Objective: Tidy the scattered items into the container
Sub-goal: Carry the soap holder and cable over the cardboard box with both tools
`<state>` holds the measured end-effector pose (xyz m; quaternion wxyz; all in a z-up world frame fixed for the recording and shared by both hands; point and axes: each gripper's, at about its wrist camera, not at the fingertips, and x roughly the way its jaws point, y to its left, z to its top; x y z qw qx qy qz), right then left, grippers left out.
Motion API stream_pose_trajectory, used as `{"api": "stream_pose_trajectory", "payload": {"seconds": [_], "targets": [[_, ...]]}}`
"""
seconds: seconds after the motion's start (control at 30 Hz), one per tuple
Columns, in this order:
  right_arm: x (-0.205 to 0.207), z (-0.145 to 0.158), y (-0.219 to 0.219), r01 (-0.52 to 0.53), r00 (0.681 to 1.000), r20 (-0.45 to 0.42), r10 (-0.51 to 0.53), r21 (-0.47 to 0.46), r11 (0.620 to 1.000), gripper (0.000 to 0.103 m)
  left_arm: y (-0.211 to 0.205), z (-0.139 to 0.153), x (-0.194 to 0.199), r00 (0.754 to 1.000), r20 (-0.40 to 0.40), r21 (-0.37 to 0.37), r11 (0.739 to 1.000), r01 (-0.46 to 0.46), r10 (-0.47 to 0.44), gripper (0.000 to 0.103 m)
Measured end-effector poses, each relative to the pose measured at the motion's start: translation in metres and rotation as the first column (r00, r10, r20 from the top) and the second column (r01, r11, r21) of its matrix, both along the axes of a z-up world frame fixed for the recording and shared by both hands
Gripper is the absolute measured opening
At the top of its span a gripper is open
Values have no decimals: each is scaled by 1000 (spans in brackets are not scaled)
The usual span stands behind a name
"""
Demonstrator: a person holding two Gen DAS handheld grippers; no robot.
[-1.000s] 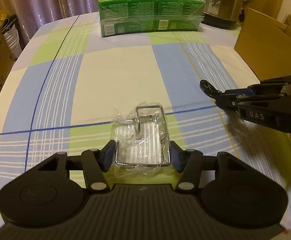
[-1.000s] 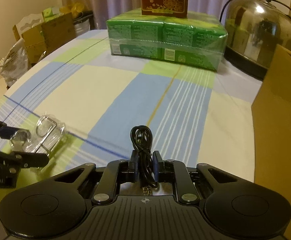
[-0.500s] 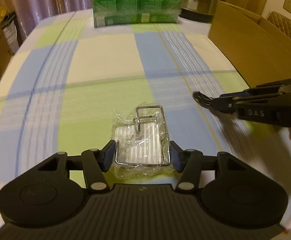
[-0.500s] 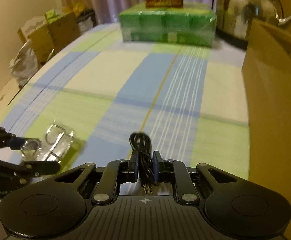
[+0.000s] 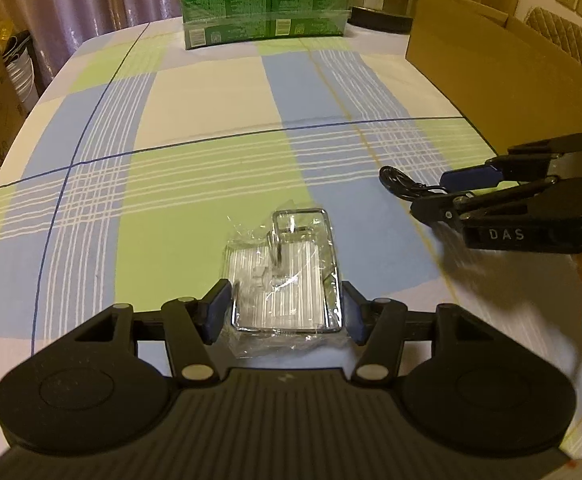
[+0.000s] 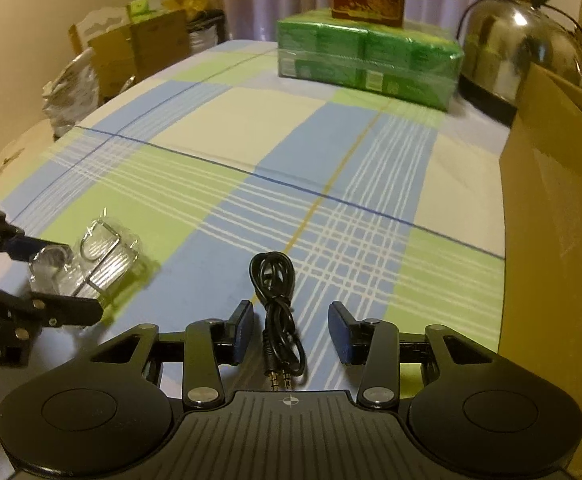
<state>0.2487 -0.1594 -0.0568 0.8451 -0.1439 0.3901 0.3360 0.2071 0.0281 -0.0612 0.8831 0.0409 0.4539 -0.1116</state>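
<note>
A metal wire holder in clear plastic wrap (image 5: 287, 280) sits between the pads of my left gripper (image 5: 286, 314), which is shut on it low over the checked tablecloth. From the right wrist view the same holder (image 6: 107, 252) shows at the far left in the left gripper (image 6: 75, 280). My right gripper (image 6: 291, 332) stands open, and a coiled black audio cable (image 6: 275, 280) lies between its spread fingers, touching neither pad. The left wrist view has the right gripper (image 5: 431, 194) at the right, the cable (image 5: 395, 180) poking out ahead of it. The cardboard box (image 6: 551, 240) rises just right of it.
The cardboard box (image 5: 491, 72) runs along the table's right side. At the far end stand wrapped green packs (image 5: 267, 12) with a red box on top, and a steel kettle (image 6: 523, 52). More cartons (image 6: 139, 52) stand off the table's left edge.
My right gripper has opened and let go of the black cable. Both grippers pulled back from the far end of the table; the left still holds the wrapped holder.
</note>
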Motion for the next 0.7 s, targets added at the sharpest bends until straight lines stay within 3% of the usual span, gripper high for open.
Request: {"api": "stream_pose_trajectory", "payload": {"seconds": [0.03,0.07,0.27,0.7], "targets": [[0,0,-1,-8,1000,7,8,-3,1000,28,1,0,0,1000,1,-2,1000,1,-1,53],[0,0,-2,-15,1000,7,15,-6,1000,12,1,0,-1,1000,1,0,1000,4,-4,53],[-12,3,-9,10,1000,-10,-10,-17,1000,11,-3,2,-6,1000,2,8,1000,4,-4,51],[-85,21,-64,206,976,-104,-193,137,969,11,-21,12,-58,1000,14,-40,999,24,-23,51]]}}
